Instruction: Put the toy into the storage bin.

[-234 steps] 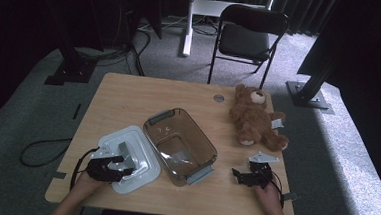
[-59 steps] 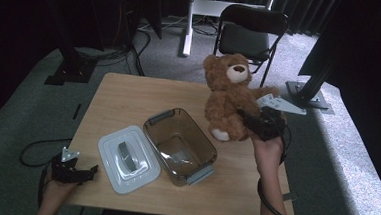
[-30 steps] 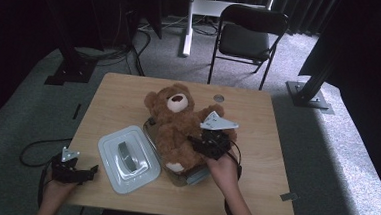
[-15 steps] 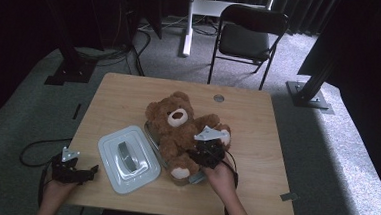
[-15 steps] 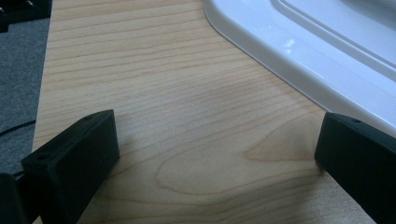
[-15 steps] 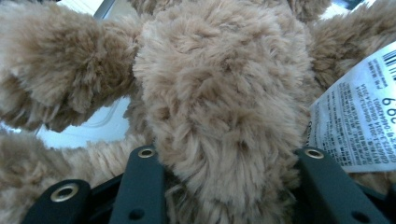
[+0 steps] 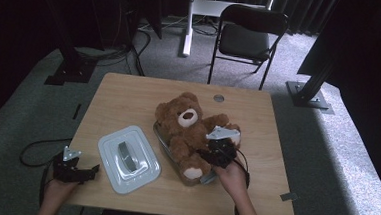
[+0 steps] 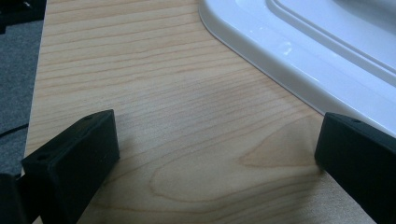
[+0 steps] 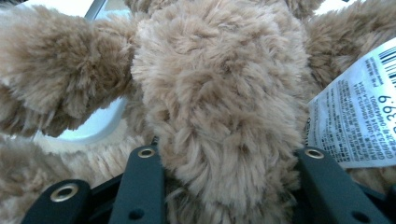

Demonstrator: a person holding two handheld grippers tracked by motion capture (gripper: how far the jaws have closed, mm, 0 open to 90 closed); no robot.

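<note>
**Brown plush bear held over the clear container**

Brown fur fills the right gripper jaws, which clamp a limb of the teddy bear. The bear lies face up in the clear container at the table's middle. Left of it sits the white lid. The left gripper rests at the near left table edge, jaws apart over bare wood.

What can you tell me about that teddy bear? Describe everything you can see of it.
The teddy bear is a brown plush toy with shaggy fur, a pale muzzle and pale foot soles. It lies on its back, face up, partly inside the clear container at the middle of the wooden table, its limbs spilling over the rim. A white printed tag hangs from it. The right gripper clamps a furry limb between its black jaws.
</note>
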